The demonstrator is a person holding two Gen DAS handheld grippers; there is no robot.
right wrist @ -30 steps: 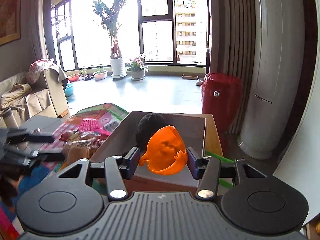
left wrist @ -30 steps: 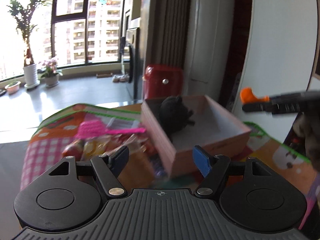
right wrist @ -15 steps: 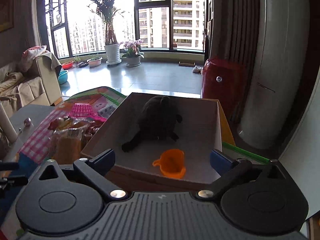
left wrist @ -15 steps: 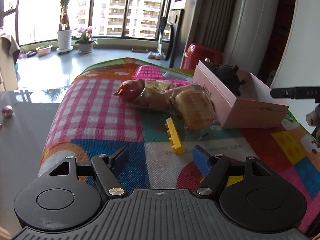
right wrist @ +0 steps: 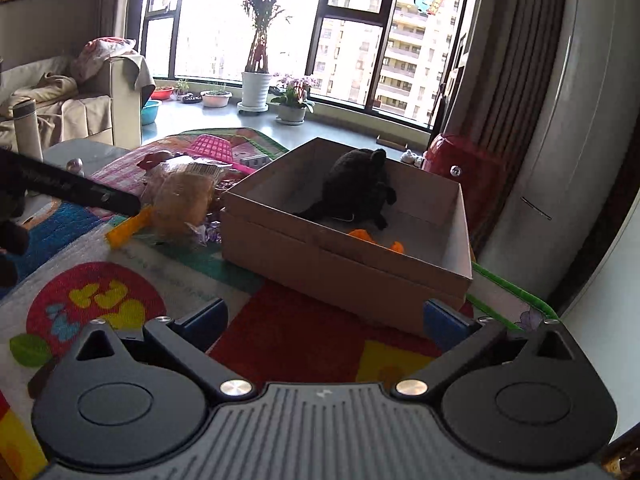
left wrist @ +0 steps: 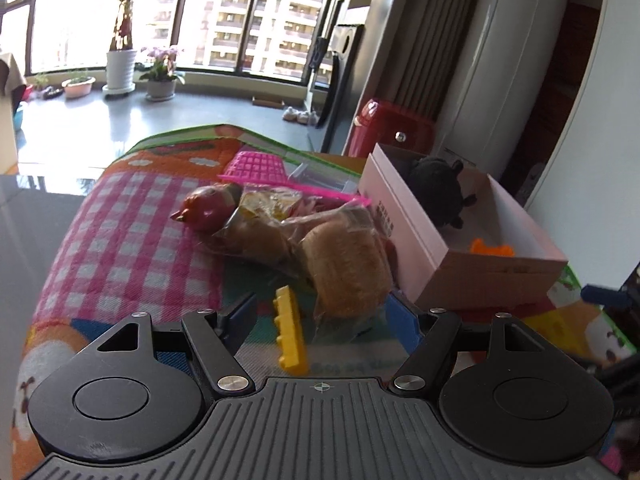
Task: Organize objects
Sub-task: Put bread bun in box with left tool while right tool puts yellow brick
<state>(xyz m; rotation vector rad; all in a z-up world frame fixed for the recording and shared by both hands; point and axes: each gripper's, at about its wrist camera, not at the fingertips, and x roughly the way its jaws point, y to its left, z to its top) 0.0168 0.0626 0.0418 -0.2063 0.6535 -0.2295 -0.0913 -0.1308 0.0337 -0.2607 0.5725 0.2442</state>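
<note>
Left gripper (left wrist: pixel 324 316) spread, empty, over yellow block (left wrist: pixel 290 330) beside bagged bread (left wrist: pixel 346 272); right gripper (right wrist: pixel 326 314) spread, empty; orange cup (right wrist: pixel 376 240) and black plush (right wrist: pixel 358 184) inside box (right wrist: pixel 344 276).

Matt cardboard box (right wrist: pixel 344 264); glossy plastic-wrapped bread (left wrist: pixel 344 268).

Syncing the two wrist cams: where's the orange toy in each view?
Left wrist: orange toy right of centre, inside the near end of the cardboard box.
Right wrist: orange toy at centre, on the box floor in front of the black plush.
Shared landmark: the black plush in the box.
</note>
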